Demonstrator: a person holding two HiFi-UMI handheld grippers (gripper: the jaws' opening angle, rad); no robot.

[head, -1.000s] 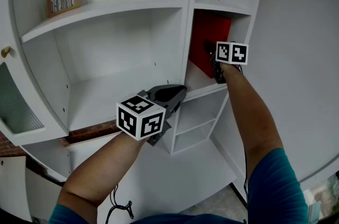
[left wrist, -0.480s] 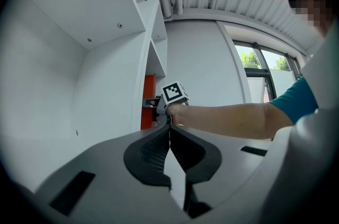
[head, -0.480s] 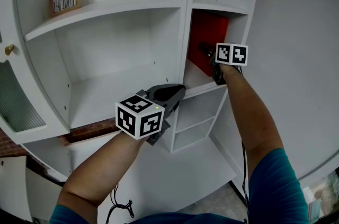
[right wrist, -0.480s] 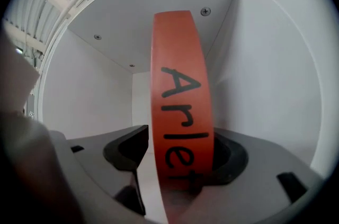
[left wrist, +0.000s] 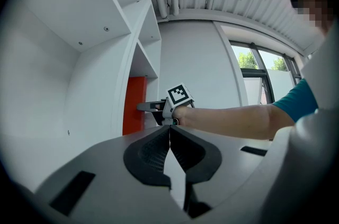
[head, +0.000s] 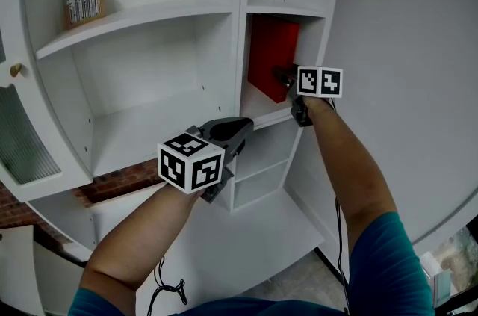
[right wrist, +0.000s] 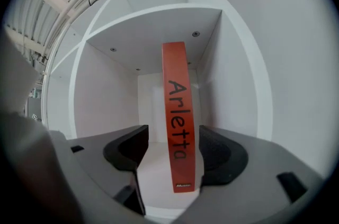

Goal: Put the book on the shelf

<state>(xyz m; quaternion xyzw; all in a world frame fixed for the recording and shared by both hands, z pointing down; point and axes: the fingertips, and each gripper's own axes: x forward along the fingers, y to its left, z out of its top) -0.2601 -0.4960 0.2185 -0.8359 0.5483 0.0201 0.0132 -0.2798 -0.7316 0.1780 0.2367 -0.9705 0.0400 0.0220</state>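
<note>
**Book standing in the narrow bay; right gripper open around its spine**

The red book (right wrist: 177, 117) stood upright with a very slight lean. It rested on the board of the narrow right-hand compartment (head: 261, 115) of the white shelf unit (head: 149, 10). The right gripper (right wrist: 170, 158) was level with the spine and its 2 jaws were apart. A clear gap showed to the left of the spine, and the right pad lay at or just beside it. Nothing was clamped. The left gripper (left wrist: 169, 150) hung lower and to the left, its 2 jaws closed together on nothing.

Judgement: the placing looked all but done, and the step in hand was release and withdrawal. To do it well, the right gripper should be drawn straight back along the line of the spine with the jaws wide. That way neither pad would drag the book forward or tip it sideways. The book had free room on both sides and no neighbour to lean on, so 1 nudge could topple it.

Not established:
- Whether the right pad actually touched the spine.
- The foot of the book, which was cut off by the gripper body.
- How deep the book sat, since the head view hid its lower front corner behind the gripper.
</note>
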